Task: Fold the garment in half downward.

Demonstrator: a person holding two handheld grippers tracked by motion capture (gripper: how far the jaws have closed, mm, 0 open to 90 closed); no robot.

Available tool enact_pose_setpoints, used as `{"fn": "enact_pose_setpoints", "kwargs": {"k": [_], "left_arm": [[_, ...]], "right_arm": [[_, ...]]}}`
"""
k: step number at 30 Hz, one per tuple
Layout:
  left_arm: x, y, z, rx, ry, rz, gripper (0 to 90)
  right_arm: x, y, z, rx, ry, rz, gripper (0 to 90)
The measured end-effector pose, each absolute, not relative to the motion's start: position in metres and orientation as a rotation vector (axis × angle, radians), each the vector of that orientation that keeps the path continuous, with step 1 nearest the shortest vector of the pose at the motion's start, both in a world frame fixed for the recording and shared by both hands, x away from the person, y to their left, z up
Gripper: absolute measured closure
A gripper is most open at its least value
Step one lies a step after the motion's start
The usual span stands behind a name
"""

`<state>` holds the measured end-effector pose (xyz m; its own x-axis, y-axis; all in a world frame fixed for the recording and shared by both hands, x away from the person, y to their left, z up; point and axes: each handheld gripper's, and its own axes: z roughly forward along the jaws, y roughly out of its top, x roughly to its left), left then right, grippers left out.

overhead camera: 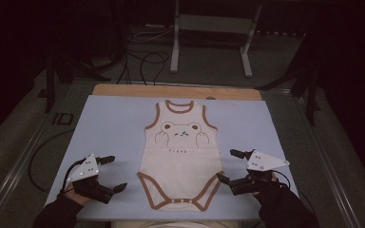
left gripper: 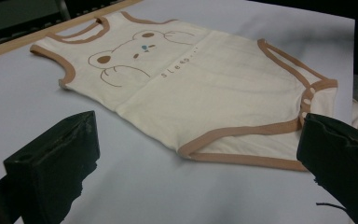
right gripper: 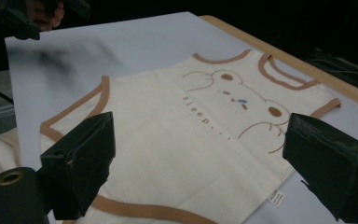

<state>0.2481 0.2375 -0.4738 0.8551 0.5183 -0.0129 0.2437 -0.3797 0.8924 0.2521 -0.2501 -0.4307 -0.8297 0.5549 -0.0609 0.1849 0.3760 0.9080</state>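
In the high view, a cream bodysuit (overhead camera: 180, 156) with brown trim lies flat in the middle of the counter (overhead camera: 109, 123), neck toward the far edge and snap crotch close to the near edge. Bare pale surface runs wide on both sides of it, out to the left and right edges. The left tool (overhead camera: 112, 172) sits near the near-left corner, jaws apart and holding nothing, with clear surface between it and the garment's left leg hem. The right tool (overhead camera: 232, 166) sits toward the near-right corner, jaws likewise apart and empty, the lower jaw tip just beside the right leg hem.

In the left gripper view, the two black jaws stand wide at the bottom corners, and the bodysuit (left gripper: 200, 93) lies beyond them. Its nearest brown leg hem lies between the jaws, apart from both, with open surface in front.

In the right gripper view, the jaws are spread over the bodysuit (right gripper: 191, 140). A white label (right gripper: 276, 198) sticks out at the garment's side seam. The wooden far edge (right gripper: 279, 51) of the counter runs behind the neck opening.
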Motion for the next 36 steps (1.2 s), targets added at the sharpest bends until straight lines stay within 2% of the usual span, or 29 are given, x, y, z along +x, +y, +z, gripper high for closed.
{"fn": "enact_pose_setpoints", "kwargs": {"k": [4,17,36], "left_arm": [[0.251,0.234,-0.466,1.984,0.55,0.299,0.0],[0.263,0.225,-0.442,2.022,0.505,0.327,0.0],[0.302,0.202,-0.413,2.069,0.519,0.355,0.0]], "right_arm": [[0.256,-0.252,-0.424,0.662,2.273,1.443,9.5],[0.263,-0.243,-0.404,0.666,2.228,1.43,9.5],[0.287,-0.219,-0.378,0.649,2.198,1.388,9.5]]}}
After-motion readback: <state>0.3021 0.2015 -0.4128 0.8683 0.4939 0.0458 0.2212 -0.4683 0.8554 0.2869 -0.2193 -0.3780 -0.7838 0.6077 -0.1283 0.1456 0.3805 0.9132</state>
